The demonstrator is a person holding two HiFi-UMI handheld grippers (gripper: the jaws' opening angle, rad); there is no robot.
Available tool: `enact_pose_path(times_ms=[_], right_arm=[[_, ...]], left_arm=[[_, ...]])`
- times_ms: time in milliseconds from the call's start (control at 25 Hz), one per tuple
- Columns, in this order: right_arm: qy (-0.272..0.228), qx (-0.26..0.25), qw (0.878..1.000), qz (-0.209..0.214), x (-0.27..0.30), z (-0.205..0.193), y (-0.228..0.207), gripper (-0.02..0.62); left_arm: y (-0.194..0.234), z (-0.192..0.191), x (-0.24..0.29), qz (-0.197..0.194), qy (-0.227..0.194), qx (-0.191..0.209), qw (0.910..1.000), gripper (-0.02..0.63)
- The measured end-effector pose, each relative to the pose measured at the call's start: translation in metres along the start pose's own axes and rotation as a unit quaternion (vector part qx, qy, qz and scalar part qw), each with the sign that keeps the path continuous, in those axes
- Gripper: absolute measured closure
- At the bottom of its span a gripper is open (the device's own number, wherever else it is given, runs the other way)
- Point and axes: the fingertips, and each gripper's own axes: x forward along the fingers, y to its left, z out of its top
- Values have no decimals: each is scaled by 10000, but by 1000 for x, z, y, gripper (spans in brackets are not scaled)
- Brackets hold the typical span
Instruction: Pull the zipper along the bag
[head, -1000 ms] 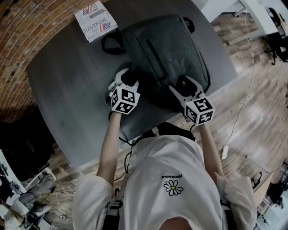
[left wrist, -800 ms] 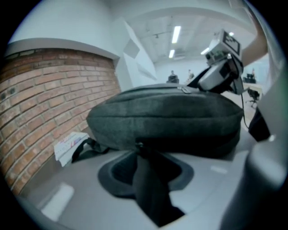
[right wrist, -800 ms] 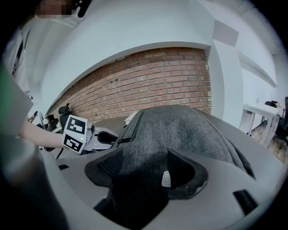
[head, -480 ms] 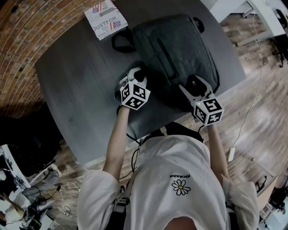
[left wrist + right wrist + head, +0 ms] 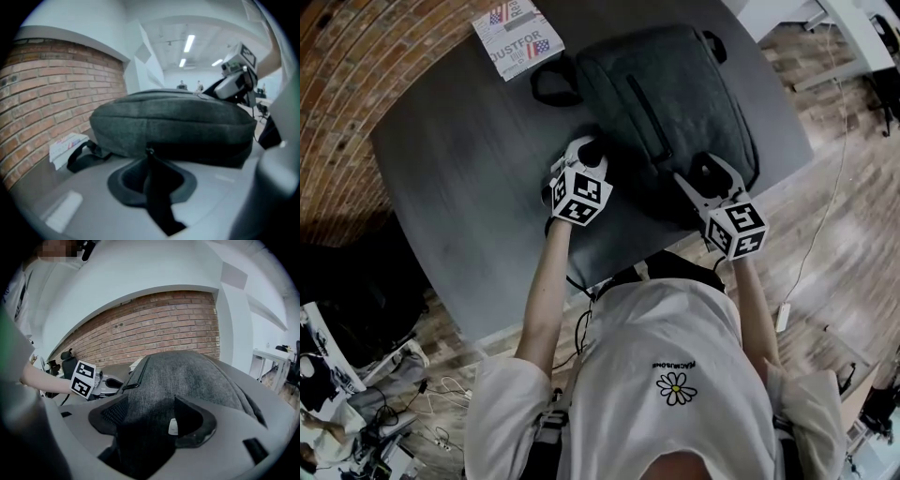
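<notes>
A grey bag (image 5: 675, 94) is laid flat on the dark table (image 5: 459, 178), with its carry loop (image 5: 551, 82) turned toward a printed booklet (image 5: 517, 37) that is placed near the table's far corner, close to the brick wall (image 5: 42, 98). The left gripper (image 5: 587, 150) is set at the bag's near left edge. In the left gripper view its jaws are seen clenched on the dark zipper pull (image 5: 157, 197), which is stretched as a thin strip from the bag's side seam back between them; the jaws have just been closing onto it. The right gripper (image 5: 705, 174) is placed on the bag's near right corner, and in the right gripper view its jaws are held wide, with a fold of the grey fabric grasped between the pads (image 5: 108, 416). A long dark zip line (image 5: 647, 117) is seen running down the bag's top face. Both grippers are held by a person in a white shirt (image 5: 666, 347)
</notes>
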Motion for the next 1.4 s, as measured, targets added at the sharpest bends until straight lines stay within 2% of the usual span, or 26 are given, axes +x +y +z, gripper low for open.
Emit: enact_pose_path(times_ms=[120,240,400,480,600,680,800,920,1000,1080,1280,1400], right_arm=[[-12,21,10000,-13,1,0,0,293],[-22,34,10000,2,2,-1,1,295],[-8,14,10000,16,2,-3,1,295],[5,-9,10000,50,1,-4,1,296],[10,-6,10000,93,1,-4,2,301],[4,4,10000,91,2,-3,3,305],[0,11,10000,74,3,-2,3,307],[15,34,10000,54,4,-5,3,310],[24,-1,10000,16,5,-5,3,311],[39,-7,10000,43,4,-5,4,313],[312,41,9989,351,-1,-2,5,313],[565,-22,9973,460,-2,-2,11,326]], left_arm=[[0,-1,1,-267,-135,415,9987,617],[-1,-5,-4,-742,-61,847,9936,615],[-10,-9,-19,-1305,194,1063,9855,612],[-29,-11,-28,-1651,339,1290,9772,611],[-80,-14,-44,-2310,482,1599,9585,608],[-112,-16,-55,-2594,481,1517,9526,606],[-151,-11,-63,-2929,380,1152,9484,605],[-185,-4,-62,-3180,424,1138,9403,597],[-195,-1,-58,-3242,484,1100,9383,591],[-193,-3,-57,-3197,484,974,9413,598],[-179,-8,-71,-2455,425,100,9684,604],[-176,-9,-80,-2028,321,-18,9787,606]])
